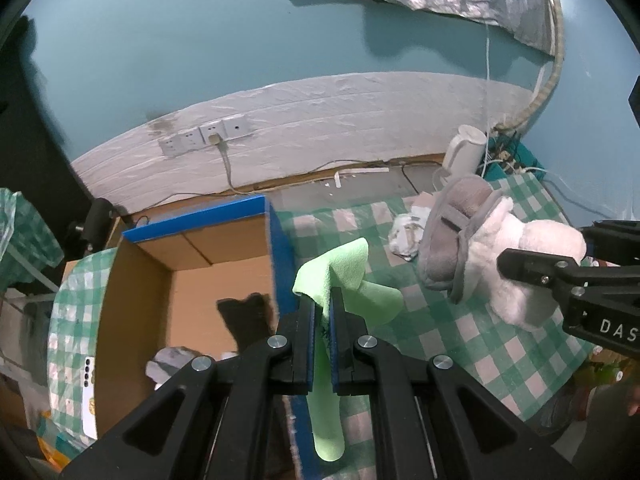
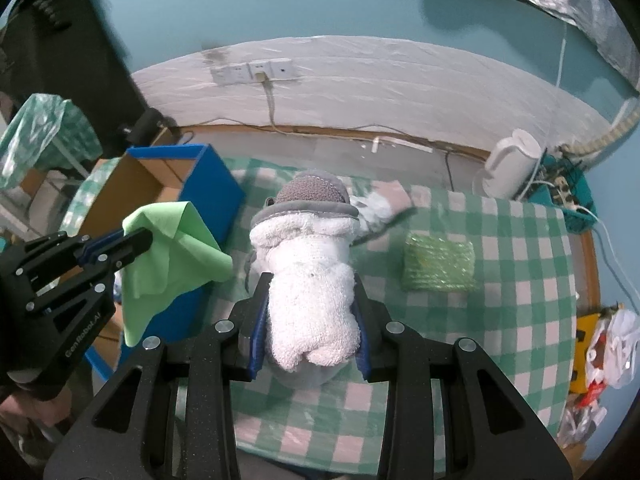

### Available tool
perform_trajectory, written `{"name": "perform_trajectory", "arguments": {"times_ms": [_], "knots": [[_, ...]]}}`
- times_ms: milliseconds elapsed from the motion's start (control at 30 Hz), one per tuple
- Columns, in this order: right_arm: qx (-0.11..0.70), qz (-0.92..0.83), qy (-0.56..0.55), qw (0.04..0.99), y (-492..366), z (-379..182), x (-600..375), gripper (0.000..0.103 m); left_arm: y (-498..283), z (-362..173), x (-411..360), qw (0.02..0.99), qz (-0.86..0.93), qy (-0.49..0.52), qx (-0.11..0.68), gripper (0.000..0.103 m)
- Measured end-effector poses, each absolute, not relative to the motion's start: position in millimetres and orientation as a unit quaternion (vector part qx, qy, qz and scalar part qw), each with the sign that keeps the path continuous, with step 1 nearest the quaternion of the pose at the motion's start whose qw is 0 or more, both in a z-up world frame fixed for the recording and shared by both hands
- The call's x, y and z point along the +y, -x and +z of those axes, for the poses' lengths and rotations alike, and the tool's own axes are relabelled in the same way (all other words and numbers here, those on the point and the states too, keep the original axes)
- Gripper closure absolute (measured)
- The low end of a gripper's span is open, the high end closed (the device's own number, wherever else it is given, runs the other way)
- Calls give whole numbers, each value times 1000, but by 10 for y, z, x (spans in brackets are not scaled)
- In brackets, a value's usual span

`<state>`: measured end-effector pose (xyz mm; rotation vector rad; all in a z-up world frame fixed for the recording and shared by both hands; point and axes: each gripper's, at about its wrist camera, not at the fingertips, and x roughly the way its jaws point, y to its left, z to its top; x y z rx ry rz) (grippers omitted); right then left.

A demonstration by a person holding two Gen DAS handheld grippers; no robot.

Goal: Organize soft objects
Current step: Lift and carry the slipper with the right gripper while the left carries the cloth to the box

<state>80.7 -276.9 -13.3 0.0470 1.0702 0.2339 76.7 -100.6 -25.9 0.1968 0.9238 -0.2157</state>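
My left gripper (image 1: 323,294) is shut on a light green cloth (image 1: 348,270) and holds it over the right wall of the open cardboard box with blue edges (image 1: 276,248). The cloth (image 2: 176,256) and left gripper (image 2: 149,237) also show in the right wrist view, next to the box (image 2: 200,156). My right gripper (image 2: 310,284) is shut on a fluffy white and grey slipper (image 2: 310,280) and holds it above the green checked tablecloth (image 2: 520,300). In the left wrist view the slipper (image 1: 480,252) hangs at the right, held by the right gripper (image 1: 508,258).
A dark item (image 1: 246,316) and a grey crumpled one (image 1: 168,362) lie inside the box. A green sponge-like pad (image 2: 438,266) lies on the table. A white kettle (image 2: 512,170) stands at the back right by cables. Crumpled white paper (image 1: 406,236) lies behind the slipper.
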Motion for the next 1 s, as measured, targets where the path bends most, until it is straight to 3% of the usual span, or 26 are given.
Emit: {"name": "perform_trajectory", "arguments": {"times_ms": [1000], "knots": [[499, 208, 32, 841, -1023, -7, -1365, 69, -760, -200, 195, 890, -30, -24, 455, 97]]}}
